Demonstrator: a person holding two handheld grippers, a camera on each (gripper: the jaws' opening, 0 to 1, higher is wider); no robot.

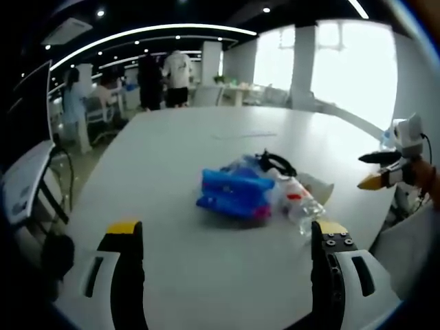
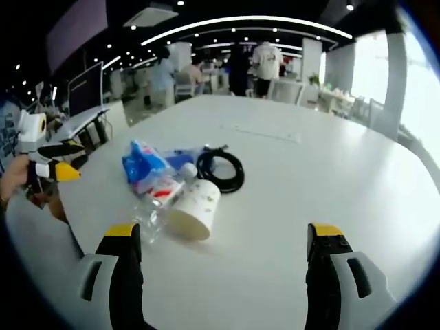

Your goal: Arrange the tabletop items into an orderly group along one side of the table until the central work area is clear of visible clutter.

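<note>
White table (image 2: 330, 172) spans an open office with ceiling strip lights; people stand at 12 o'clock. Left gripper (image 1: 227, 247) and right gripper (image 2: 223, 251) hover released (jaws apart, empty). Blue packets (image 1: 234, 192), bottle (image 2: 148, 213), paper cup (image 2: 192, 210) and black cable (image 2: 221, 168) cluster mid-table.

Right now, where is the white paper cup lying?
In the right gripper view, the white paper cup lies on its side on the white table, left of centre, beside the clear plastic bottle and just below the coiled black cable.
</note>
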